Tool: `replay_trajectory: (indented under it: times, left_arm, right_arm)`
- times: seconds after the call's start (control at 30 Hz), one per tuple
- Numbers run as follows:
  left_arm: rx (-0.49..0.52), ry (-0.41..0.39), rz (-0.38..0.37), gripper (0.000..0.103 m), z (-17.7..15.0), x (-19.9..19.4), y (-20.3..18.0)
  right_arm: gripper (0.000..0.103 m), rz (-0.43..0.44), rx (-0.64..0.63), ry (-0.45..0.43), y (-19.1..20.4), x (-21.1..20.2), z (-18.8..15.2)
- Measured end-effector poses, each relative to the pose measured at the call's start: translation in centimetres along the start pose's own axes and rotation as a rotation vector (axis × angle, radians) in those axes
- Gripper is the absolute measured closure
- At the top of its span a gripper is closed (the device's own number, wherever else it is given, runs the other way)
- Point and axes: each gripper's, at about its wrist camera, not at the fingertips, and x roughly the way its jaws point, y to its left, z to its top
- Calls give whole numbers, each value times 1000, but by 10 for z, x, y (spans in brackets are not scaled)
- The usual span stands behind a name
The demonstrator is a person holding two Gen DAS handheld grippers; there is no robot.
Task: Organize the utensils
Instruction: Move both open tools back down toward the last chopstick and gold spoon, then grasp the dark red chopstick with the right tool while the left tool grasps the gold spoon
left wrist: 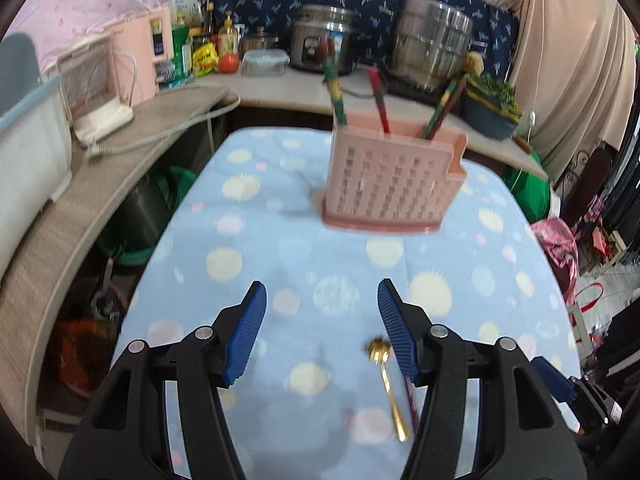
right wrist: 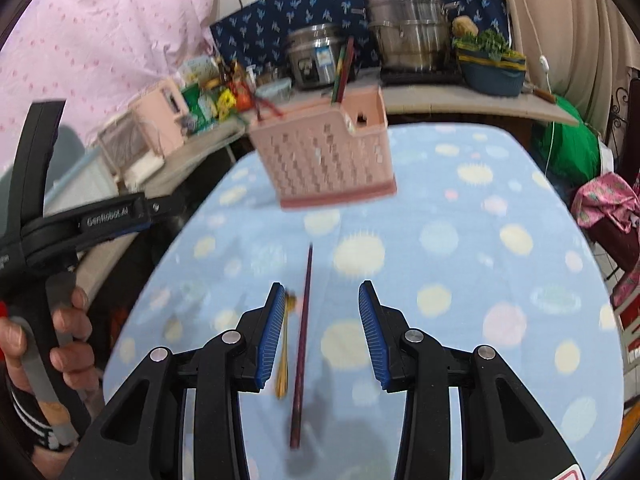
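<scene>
Blue-padded black left claw (left wrist: 322,332) hangs spread at the bottom of its frame, nothing between the pads. Just by its right pad, a small gold spoon (left wrist: 387,384) lies on the counter covered in a pale blue dotted cloth (left wrist: 248,248). Right claw (right wrist: 322,330) is spread too, over a dark red chopstick (right wrist: 303,344) lying flat between its pads, untouched. At upper centre stands a pink slotted plastic utensil holder (left wrist: 388,184) with colourful chopsticks (left wrist: 335,84) upright inside.
</scene>
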Motion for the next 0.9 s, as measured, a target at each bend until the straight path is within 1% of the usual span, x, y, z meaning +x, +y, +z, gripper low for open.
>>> replay_trajectory:
  times: [0.13,0.3,0.4,0.53,0.7,0.8,0.87,0.9]
  left_arm:
    - [-5,65,4,48,-32,10,6]
    - [12,115,31,48,-65,18,12]
    - [13,139,36,48,-79,20,15]
    - [9,168,39,48,-93,23,19]
    - [20,195,39,48,-103,27,17]
    - [25,206,33,48,-106,28,14]
    - [27,212,30,48,-107,29,13]
    - [27,215,29,48,-108,30,13]
  right_arm:
    - [65,15,1,87,4,14,-36]
    - [65,25,-21,142,13,29,-64]
    - [65,23,-32,154,16,36,-71]
    - [67,18,-39,166,17,42,-71]
    - [69,1,-54,174,20,48,-76]
    - [73,-22,-72,165,22,49,-77]
    - [79,-42,-86,159,23,50,-77]
    - [80,-49,-92,157,23,50,-78]
